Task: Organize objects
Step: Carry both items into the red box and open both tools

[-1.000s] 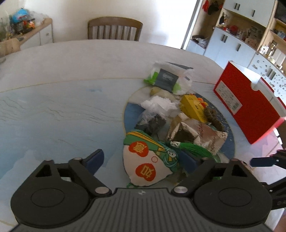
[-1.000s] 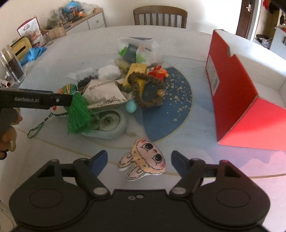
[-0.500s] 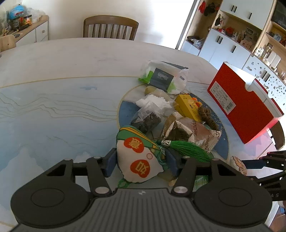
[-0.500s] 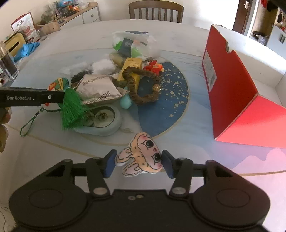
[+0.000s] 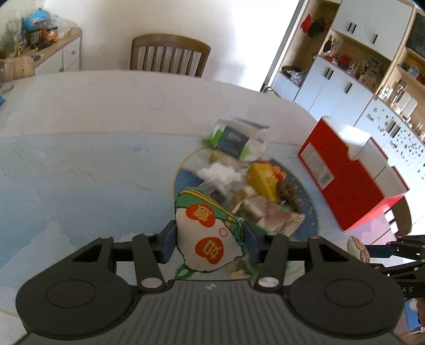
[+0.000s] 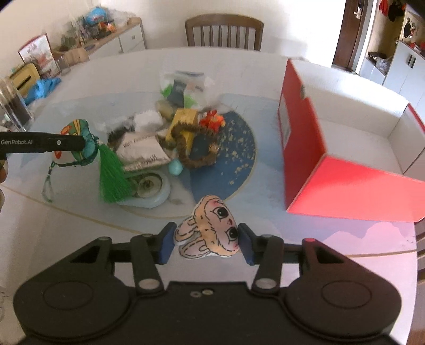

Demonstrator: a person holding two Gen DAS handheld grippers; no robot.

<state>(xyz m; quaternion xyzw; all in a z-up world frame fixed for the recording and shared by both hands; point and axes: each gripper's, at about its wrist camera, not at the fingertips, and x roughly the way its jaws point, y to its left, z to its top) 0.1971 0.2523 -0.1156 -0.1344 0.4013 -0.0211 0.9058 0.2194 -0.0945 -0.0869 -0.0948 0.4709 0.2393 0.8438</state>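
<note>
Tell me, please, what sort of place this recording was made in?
Most likely a home dining room: a large round table with a wooden chair pulled up, a cluttered sideboard, and white storage cabinets with open shelves.

The left hand-held gripper (image 5: 209, 242) clamps a white-and-green sachet (image 5: 208, 233), apparently lifted above the table (image 5: 79, 159).

A wooden chair (image 5: 170, 54) stands behind the big round table (image 5: 79, 159). The wall (image 5: 106, 24) is white. White cupboards (image 5: 334, 87) are on the right, a low sideboard (image 5: 57, 57) on the left.
</note>
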